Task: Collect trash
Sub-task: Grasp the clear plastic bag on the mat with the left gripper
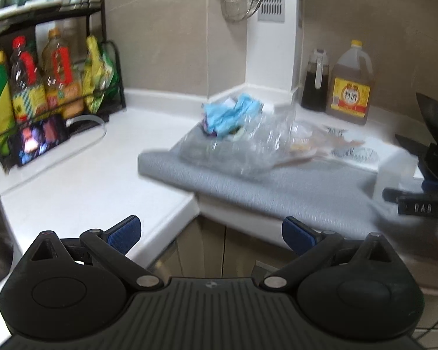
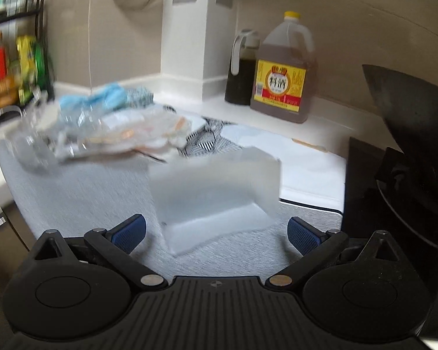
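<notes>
Left gripper [image 1: 211, 234] held level off the counter's edge, jaws spread wide and empty. Trash pile [image 1: 242, 125], blue wrappers and clear crumpled plastic, lies on the grey mat [image 1: 277, 186] at 12 to 1 o'clock, well apart from it. Right gripper [image 2: 216, 233] hovers low over the same mat, jaws likewise spread and empty; a translucent white container [image 2: 219, 186] stands just ahead at 12 o'clock, the pile [image 2: 108, 128] at 10 o'clock.
</notes>
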A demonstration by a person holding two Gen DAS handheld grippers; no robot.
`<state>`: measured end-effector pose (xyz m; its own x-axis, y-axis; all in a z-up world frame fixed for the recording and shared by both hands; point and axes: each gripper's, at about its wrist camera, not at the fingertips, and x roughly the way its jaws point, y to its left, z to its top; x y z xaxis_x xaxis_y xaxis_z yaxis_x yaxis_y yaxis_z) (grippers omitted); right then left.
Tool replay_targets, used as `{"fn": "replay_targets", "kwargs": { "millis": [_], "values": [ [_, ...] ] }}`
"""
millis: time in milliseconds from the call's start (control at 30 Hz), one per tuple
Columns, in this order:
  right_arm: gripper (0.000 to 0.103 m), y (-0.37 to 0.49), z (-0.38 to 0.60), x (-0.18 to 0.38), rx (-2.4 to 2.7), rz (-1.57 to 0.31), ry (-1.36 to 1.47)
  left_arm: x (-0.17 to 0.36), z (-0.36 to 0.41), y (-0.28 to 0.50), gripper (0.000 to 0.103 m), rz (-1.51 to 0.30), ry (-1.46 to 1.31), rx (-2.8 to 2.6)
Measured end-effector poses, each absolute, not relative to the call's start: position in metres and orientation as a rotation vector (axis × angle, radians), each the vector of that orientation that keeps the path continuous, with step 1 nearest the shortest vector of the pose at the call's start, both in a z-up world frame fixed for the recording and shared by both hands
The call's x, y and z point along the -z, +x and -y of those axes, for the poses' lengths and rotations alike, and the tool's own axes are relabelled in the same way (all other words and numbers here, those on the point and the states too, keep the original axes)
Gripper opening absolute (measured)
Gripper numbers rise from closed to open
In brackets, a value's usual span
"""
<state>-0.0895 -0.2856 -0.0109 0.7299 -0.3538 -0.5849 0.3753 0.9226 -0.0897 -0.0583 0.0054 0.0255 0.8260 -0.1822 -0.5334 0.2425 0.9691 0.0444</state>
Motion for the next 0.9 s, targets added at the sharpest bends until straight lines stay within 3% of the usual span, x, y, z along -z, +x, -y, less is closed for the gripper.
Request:
{"fn": "replay_targets", "kwargs": {
  "millis": [200, 667, 700, 733, 833, 900],
  "values": [
    [0.103, -0.081, 0.278, 0.013, 0.416, -0.61, 0.028, -0.037, 0.024, -0.016, 0.103, -0.455, 0.216, 0.298],
    [0.103, -0.113, 0.286, 0.011, 0.496, -0.575, 0.14, -0.011, 0.078, 0.068, 0.102, -0.599, 0.319, 0.42],
    [0.103, -0.112, 0.285, 0.012, 0.495, -0.581, 0.135, -0.012, 0.078, 0.071, 0.094, -0.605, 0.303, 0.417],
    [0.103, -0.111, 0.284, 0.013, 0.495, -0.586, 0.13, -0.013, 0.078, 0.073, 0.072, -0.615, 0.283, 0.411],
    [0.103, -0.108, 0.285, 0.015, 0.499, -0.594, 0.133, -0.014, 0.069, 0.081, 0.022, -0.664, 0.194, 0.429],
    [0.103, -0.107, 0.285, 0.016, 0.505, -0.592, 0.135, -0.015, 0.06, 0.08, 0.009, -0.66, 0.158, 0.429]
  ]
}}
